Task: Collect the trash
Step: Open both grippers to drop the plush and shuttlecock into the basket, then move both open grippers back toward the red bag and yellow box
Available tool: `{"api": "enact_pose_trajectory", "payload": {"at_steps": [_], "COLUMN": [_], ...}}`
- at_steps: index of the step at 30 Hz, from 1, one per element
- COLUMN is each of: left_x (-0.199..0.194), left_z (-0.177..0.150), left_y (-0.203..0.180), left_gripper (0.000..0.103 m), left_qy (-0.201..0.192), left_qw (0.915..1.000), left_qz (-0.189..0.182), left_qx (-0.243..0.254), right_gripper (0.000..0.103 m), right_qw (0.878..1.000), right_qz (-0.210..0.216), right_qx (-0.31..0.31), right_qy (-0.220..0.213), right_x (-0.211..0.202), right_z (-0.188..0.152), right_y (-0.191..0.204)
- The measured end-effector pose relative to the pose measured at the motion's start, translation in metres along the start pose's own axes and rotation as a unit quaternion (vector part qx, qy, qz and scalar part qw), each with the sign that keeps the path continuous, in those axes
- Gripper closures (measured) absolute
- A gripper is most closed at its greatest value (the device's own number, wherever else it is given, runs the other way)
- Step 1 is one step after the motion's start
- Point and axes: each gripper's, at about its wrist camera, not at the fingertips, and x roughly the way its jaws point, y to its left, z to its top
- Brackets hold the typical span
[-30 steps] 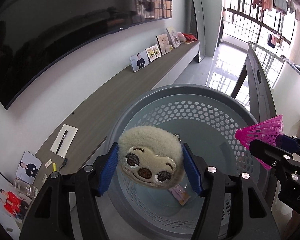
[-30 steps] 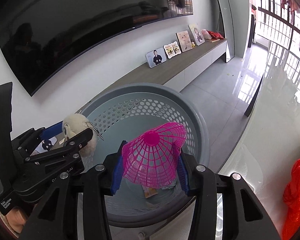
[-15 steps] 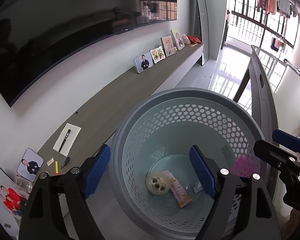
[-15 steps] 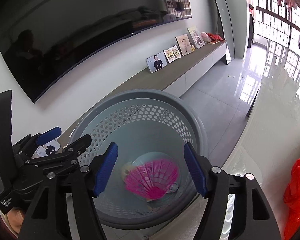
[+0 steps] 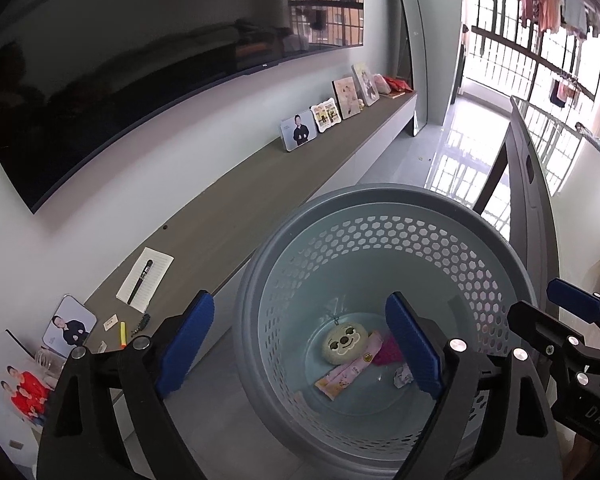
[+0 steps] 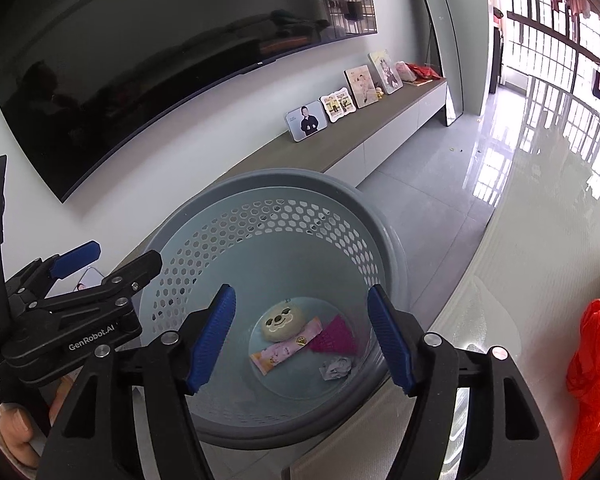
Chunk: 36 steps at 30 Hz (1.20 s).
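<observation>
closest, the left hand-held gripper (image 5: 300, 344) hangs over the grey perforated basket (image 5: 380, 208) with its blue pads spread wide and nothing between them. the right hand-held gripper (image 6: 302, 336) is likewise wide apart and holds nothing, with the other gripper showing at 9 o'clock in its view. down on the basket floor lie the trash items: a round plush face (image 6: 280, 322), a pink wrapper (image 6: 286, 350) touching it toward 5 o'clock, a magenta shuttlecock (image 6: 334, 338) at 3 o'clock of the wrapper, and a crumpled paper ball (image 6: 335, 368) toward 5 o'clock. beyond the rim, the long bench (image 5: 260, 196) carries a notepad with pen (image 5: 145, 280) and, farther along, framed photos (image 5: 298, 130).
</observation>
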Motion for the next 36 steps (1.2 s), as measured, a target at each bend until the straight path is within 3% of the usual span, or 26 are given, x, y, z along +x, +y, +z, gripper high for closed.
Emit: {"api": "enact_pose_trajectory", "payload": {"at_steps": [15,36], "left_x": [-0.011,-0.059], "left_z": [0.003,-0.003], "left_y": [-0.004,-0.041], "left_gripper": [0.014,0.013], "left_qy": [-0.016,-0.051], "left_qw": [0.9997,0.9971], "left_qz": [-0.011,-0.047], "left_qx": [-0.012,0.032], "right_gripper": [0.037,0.037], "right_qw": [1.000,0.996], "right_qz": [-0.009,-0.029], "right_qx": [0.005,0.050], "right_qy": [-0.018,-0.064], "right_x": [-0.018,-0.093], "right_z": [-0.003,-0.043], "right_y": [-0.002,-0.036]}}
